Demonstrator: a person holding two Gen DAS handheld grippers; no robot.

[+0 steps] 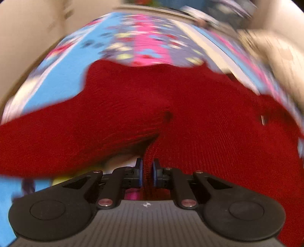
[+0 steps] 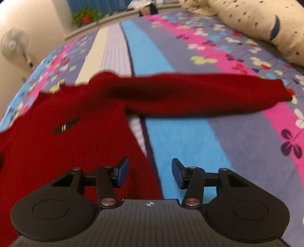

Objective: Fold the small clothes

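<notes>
Left wrist view: the left gripper (image 1: 147, 172) is clenched on a raised pinch of a red ribbed knit sweater (image 1: 152, 106), the fabric squeezed between its blue pads (image 1: 140, 172). The sweater lies spread on a bed covered by a striped floral bedspread (image 1: 62, 83) in blue, pink and grey, and fills most of this blurred picture.

Right wrist view: the right gripper (image 2: 150, 172) is released, with nothing between its jaws. It hovers over the sweater's side edge, one pad above red knit, the other above the bare blue stripe. One long sleeve (image 2: 209, 95) stretches out toward the bed's right side, near a cream patterned pillow (image 2: 256, 24) at the far right edge.

Risks, as a judgement: the left pinch looks narrow, so the knit could slip out when lifted; the right jaws may close on bedspread as well as sweater, dragging both.

Only the right view shows the sleeve, the pillow, a white standing fan (image 2: 14, 43) and a potted plant (image 2: 85, 16); only the left view shows the grip.
</notes>
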